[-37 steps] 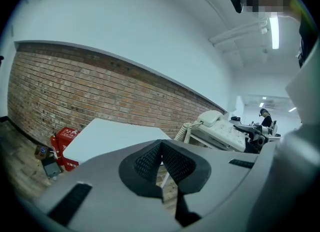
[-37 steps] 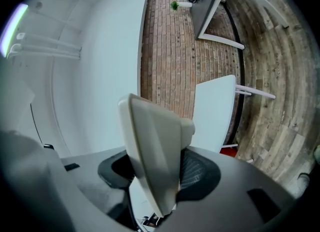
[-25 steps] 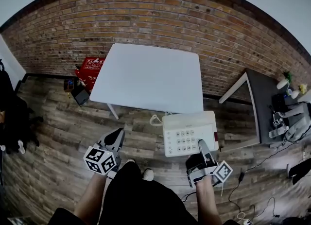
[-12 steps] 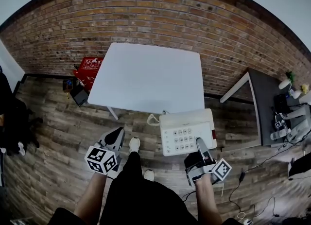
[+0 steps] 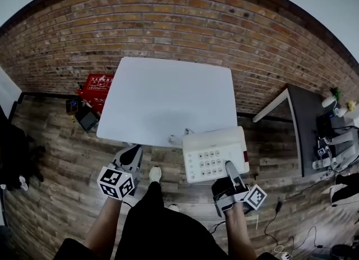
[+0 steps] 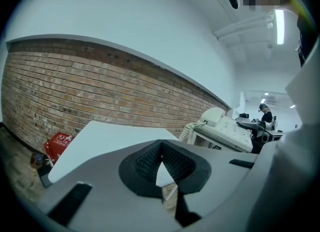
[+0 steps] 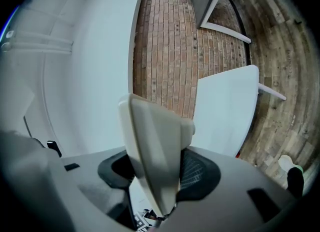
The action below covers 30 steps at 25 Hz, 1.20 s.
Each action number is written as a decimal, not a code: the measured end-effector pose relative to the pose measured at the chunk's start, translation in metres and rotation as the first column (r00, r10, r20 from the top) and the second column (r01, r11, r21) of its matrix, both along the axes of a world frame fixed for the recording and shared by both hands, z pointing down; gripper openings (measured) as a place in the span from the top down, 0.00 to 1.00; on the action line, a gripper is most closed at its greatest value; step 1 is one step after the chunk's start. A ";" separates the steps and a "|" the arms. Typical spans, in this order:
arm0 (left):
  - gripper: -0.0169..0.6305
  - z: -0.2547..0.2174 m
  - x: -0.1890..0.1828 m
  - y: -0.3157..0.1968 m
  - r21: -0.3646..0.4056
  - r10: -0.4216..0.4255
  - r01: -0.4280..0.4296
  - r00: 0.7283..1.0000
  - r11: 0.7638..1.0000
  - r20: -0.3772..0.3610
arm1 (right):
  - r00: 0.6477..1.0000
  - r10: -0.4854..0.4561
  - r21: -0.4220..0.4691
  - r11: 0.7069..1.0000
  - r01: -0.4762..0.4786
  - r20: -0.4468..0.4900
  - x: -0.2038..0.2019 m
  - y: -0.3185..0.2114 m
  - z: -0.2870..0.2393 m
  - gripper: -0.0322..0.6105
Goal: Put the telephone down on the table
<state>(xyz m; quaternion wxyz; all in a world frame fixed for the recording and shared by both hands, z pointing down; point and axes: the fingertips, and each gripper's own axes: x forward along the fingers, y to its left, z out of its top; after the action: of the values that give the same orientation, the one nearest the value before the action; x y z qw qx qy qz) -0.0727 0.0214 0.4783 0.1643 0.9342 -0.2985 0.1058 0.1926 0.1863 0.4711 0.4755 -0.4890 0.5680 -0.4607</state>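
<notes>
A cream desk telephone with a keypad and a red label is held in the air at the near right corner of the white table. My right gripper is shut on the phone's near edge. The right gripper view shows the phone body clamped edge-on between the black pads. Its coiled cord hangs at its left over the table's edge. My left gripper is shut with nothing in it, low and left of the phone. The left gripper view shows the telephone to the right and the tabletop ahead.
A brick wall runs behind the table. On the wooden floor at the table's left stand a red crate and a dark box. A dark side table with small items stands at the right. Cables lie on the floor.
The table has come nearer in the head view. The telephone, still in my right gripper, now reaches the table's near right corner. My left gripper has kept its place.
</notes>
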 end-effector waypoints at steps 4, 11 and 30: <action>0.95 0.001 0.009 -0.035 -0.010 0.019 -0.019 1.000 1.000 -0.007 | 1.000 0.004 -0.007 1.000 -0.004 -0.001 0.001 -0.036 -0.002 0.61; 0.95 0.008 0.016 -0.100 -0.028 0.036 -0.037 0.999 0.999 -0.019 | 1.000 -0.016 -0.033 0.999 0.016 0.000 0.005 -0.097 0.007 0.61; 0.95 0.034 0.020 -0.219 -0.074 0.094 -0.093 0.996 0.993 0.007 | 0.989 -0.136 -0.041 0.990 0.134 -0.052 0.004 -0.221 0.028 0.61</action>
<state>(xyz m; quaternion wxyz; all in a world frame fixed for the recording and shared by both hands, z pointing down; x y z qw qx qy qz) -0.0525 -0.1979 0.5123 0.1919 0.9399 -0.2511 0.1292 0.1969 -0.0349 0.4995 0.4180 -0.4707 0.6040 -0.4889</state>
